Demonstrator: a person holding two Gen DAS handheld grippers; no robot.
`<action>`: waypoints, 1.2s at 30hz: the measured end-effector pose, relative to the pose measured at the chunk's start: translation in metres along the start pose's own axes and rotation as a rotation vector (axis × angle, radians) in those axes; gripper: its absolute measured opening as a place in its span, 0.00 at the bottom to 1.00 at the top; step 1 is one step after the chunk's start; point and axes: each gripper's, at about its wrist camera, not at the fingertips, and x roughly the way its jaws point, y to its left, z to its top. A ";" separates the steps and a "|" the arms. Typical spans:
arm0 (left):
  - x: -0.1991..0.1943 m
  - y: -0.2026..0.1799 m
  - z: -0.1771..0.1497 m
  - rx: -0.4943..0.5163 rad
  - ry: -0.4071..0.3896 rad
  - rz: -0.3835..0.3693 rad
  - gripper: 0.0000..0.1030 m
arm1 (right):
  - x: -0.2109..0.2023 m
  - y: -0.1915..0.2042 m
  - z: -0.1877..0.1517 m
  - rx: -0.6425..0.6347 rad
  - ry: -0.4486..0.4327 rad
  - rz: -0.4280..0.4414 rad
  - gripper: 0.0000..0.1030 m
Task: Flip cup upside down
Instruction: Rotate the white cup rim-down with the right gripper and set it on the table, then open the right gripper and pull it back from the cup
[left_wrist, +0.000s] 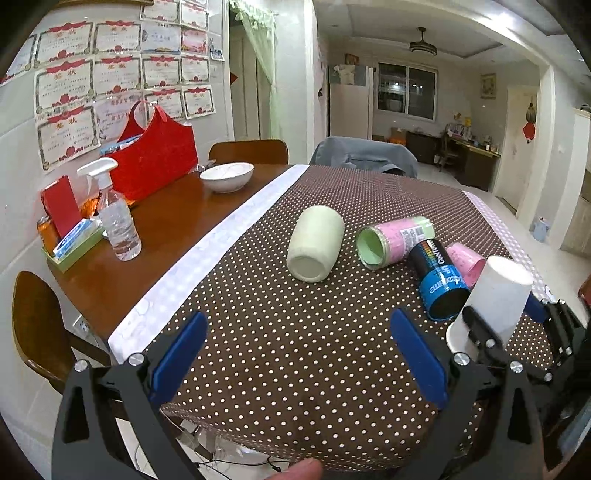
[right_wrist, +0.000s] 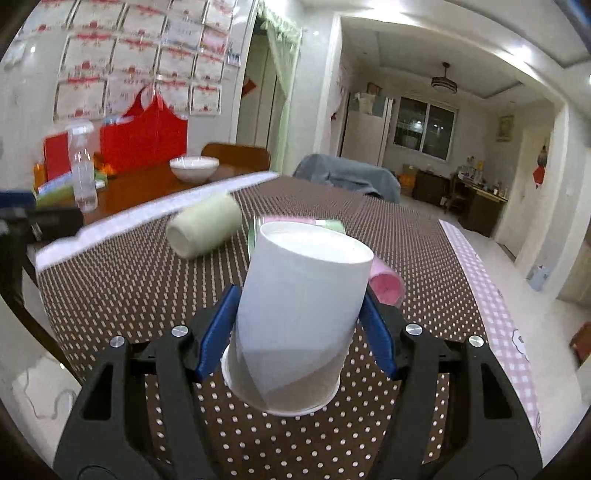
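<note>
- Firstly, left wrist view: the left gripper (left_wrist: 299, 354) hangs open and empty over the polka-dot tablecloth (left_wrist: 295, 369); at far right, the white paper cup (left_wrist: 495, 295) is upside down, tilted.
- Right wrist view: the right gripper (right_wrist: 301, 323) clamps the white paper cup (right_wrist: 295, 314), its base up and rim near the cloth.

Home dining room: table (left_wrist: 177, 210), fridge (left_wrist: 349, 107), wall certificates (left_wrist: 110, 70).
</note>
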 end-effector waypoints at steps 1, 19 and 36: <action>0.001 0.001 -0.001 0.001 0.003 0.000 0.95 | 0.001 0.002 -0.002 -0.005 0.007 -0.005 0.63; -0.019 -0.020 -0.007 0.048 -0.029 -0.034 0.95 | -0.035 -0.009 -0.004 0.113 0.069 0.057 0.94; -0.084 -0.042 0.005 0.094 -0.154 -0.050 0.95 | -0.095 -0.075 0.037 0.359 0.001 0.108 0.94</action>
